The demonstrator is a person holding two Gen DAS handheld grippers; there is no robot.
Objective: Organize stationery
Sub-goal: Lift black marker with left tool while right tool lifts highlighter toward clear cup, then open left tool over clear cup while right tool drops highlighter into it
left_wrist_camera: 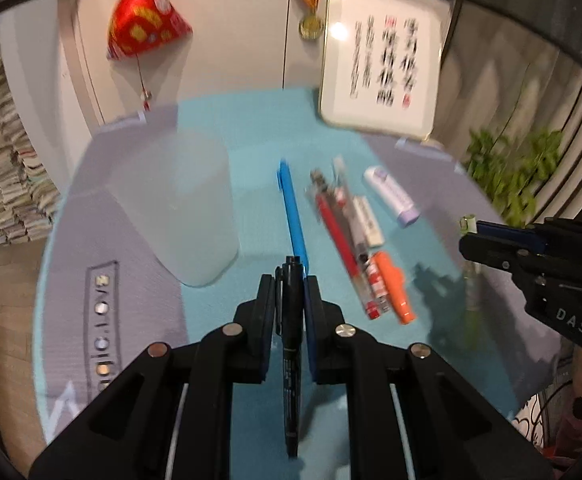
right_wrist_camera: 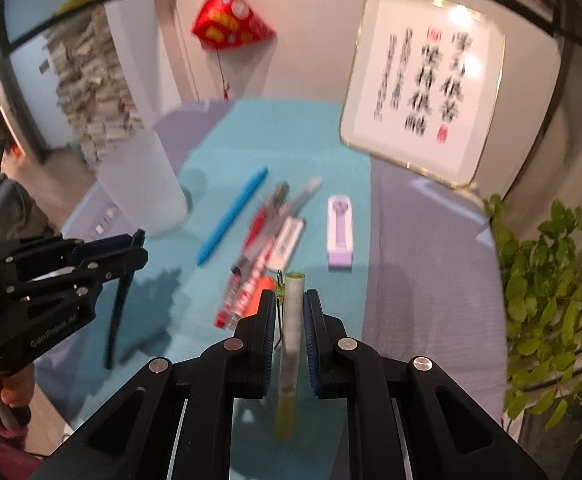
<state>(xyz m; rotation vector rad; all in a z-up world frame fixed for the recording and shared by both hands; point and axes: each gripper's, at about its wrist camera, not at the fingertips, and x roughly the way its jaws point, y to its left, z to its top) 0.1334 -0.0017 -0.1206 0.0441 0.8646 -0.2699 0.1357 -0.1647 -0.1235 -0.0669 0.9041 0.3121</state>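
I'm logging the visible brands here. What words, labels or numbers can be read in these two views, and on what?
"DAS": right gripper body, left wrist view.
"GenRobot.AI", faint: left gripper body, right wrist view.
"...gic.LOVE", partly cut off: mat label.
Framed calligraphy: characters too blurred to read.
Black pen print: too small.
Red ornament: blurred.

Matt black plastic on both grippers, left (left_wrist_camera: 290, 280) and right (right_wrist_camera: 289, 294), with shiny round metal pins (left_wrist_camera: 345, 330). Frosted, translucent plastic for the cup (left_wrist_camera: 187, 216). Woven, ribbed cloth on the mat (left_wrist_camera: 251, 128), matt teal and grey. Smooth plastic on the blue pen (left_wrist_camera: 293, 220) and orange marker (left_wrist_camera: 395, 286). Glossy red foil on the hanging ornament (left_wrist_camera: 145, 24). Glassy sheen over the framed paper (left_wrist_camera: 383, 68).
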